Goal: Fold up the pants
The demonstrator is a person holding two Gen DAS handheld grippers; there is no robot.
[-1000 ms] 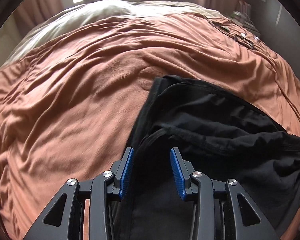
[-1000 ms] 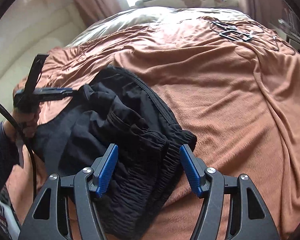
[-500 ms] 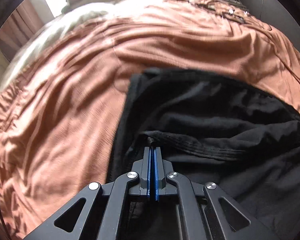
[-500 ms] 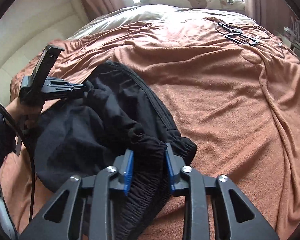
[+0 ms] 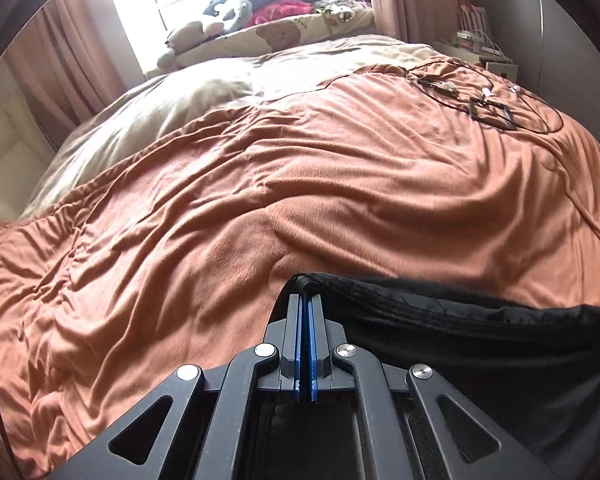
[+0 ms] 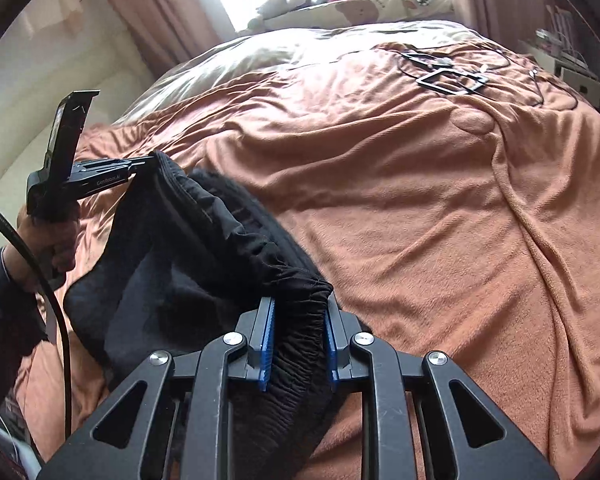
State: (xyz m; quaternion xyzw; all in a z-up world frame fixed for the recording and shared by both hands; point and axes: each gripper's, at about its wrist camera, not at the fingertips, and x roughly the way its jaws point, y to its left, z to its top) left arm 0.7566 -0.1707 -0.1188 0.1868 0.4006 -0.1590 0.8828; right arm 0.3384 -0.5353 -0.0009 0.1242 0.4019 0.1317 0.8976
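Black pants [image 6: 204,248] hang between my two grippers above an orange blanket [image 6: 420,208] on a bed. My left gripper [image 5: 305,300] is shut on an edge of the pants [image 5: 440,320], which trail to the right. It also shows in the right wrist view [image 6: 148,160] at the left, lifted, pinching the pants' top corner. My right gripper [image 6: 298,312] is shut on the gathered elastic waistband, with the fabric bunched between its blue pads [image 6: 268,340].
Black cables and a dark frame-like object [image 5: 492,112] lie on the blanket at the far right. Pillows and plush toys [image 5: 236,16] sit by the window at the head. A bedside unit [image 5: 484,48] stands at the far right. My left hand and cable [image 6: 40,264] are at the left.
Both grippers have closed on the pants. The left one has then lifted its corner well above the blanket. The right one has clamped the waistband and raised it slightly.
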